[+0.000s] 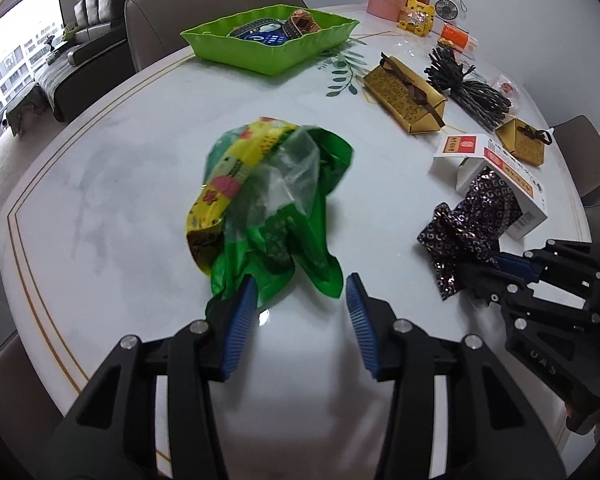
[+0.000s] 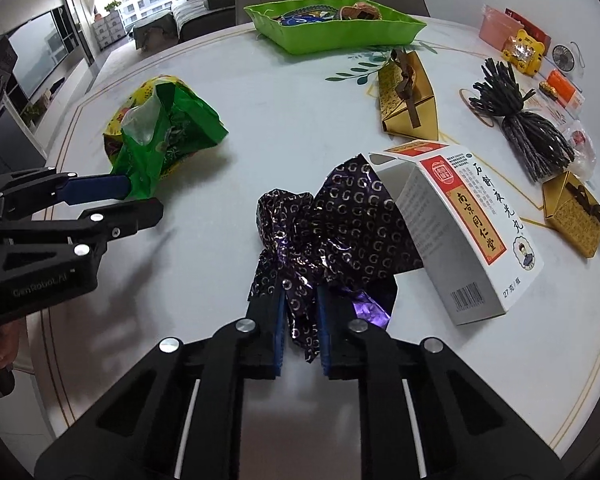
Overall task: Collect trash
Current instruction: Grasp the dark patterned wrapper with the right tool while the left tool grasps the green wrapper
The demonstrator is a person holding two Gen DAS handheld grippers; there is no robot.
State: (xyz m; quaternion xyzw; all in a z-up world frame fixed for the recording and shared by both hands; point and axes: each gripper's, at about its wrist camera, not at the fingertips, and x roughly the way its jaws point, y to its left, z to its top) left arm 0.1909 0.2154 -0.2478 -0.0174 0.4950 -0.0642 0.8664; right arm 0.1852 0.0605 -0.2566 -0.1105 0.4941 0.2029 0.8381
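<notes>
The right gripper [image 2: 300, 320] pinches the dark foil wrapper [image 2: 340, 232], lying lengthwise away from it; the left gripper [image 1: 300, 300] is spread at the green bag [image 1: 276, 216].

Daylight floods in from a window [image 1: 16, 36] at the far left, blown out to near white in both views. The pale worktop [image 1: 120, 184] is evenly lit, with a soft glare patch close to the lens and faint shadows beneath the things on it. Fisheye bending curves the worktop's rim and darkens the corners. The green bag [image 1: 300, 208] looks slightly smeared, perhaps motion blur.
</notes>
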